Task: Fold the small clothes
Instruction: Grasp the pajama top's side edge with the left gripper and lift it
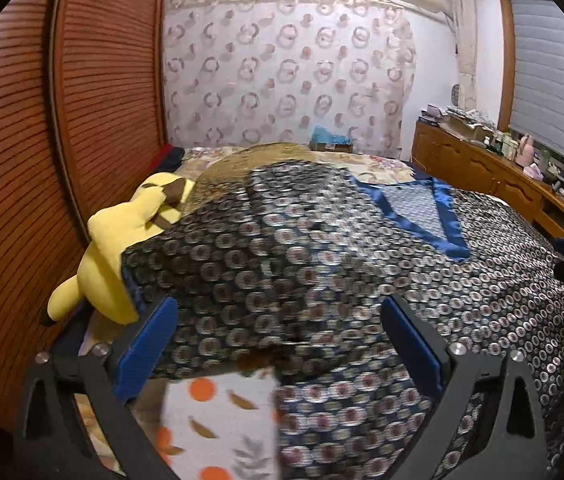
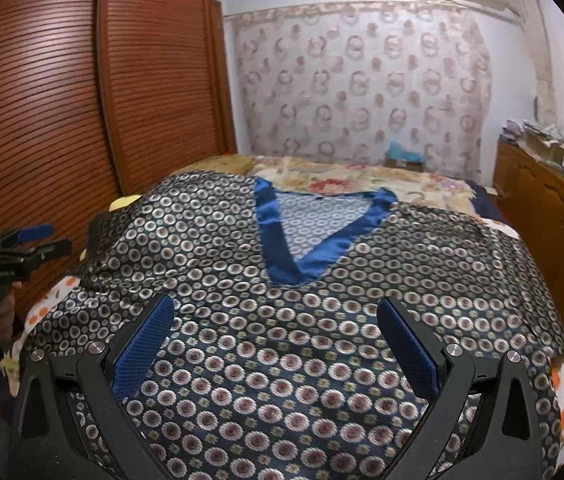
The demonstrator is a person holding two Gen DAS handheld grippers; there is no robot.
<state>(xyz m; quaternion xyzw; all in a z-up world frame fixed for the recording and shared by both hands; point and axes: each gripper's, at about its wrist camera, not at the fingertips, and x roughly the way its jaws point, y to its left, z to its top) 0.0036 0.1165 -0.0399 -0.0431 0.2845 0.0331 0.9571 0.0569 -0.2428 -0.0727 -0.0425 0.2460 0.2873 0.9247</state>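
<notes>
A dark patterned satin top [image 2: 282, 320] with a blue V-neck trim [image 2: 282, 256] lies spread on the bed, front up, neckline away from me. It also shows in the left wrist view [image 1: 322, 272], where its left sleeve area is bunched and blurred. My left gripper [image 1: 282, 320] is open and empty just above the top's left edge; it also shows in the right wrist view [image 2: 34, 240]. My right gripper [image 2: 274, 320] is open and empty over the top's lower middle.
A yellow plush toy [image 1: 122, 248] lies at the bed's left side against the wooden louvred wardrobe [image 1: 62, 140]. A white sheet with orange fruit print [image 1: 210, 420] lies under the top. A wooden cabinet [image 1: 482, 168] with clutter runs along the right.
</notes>
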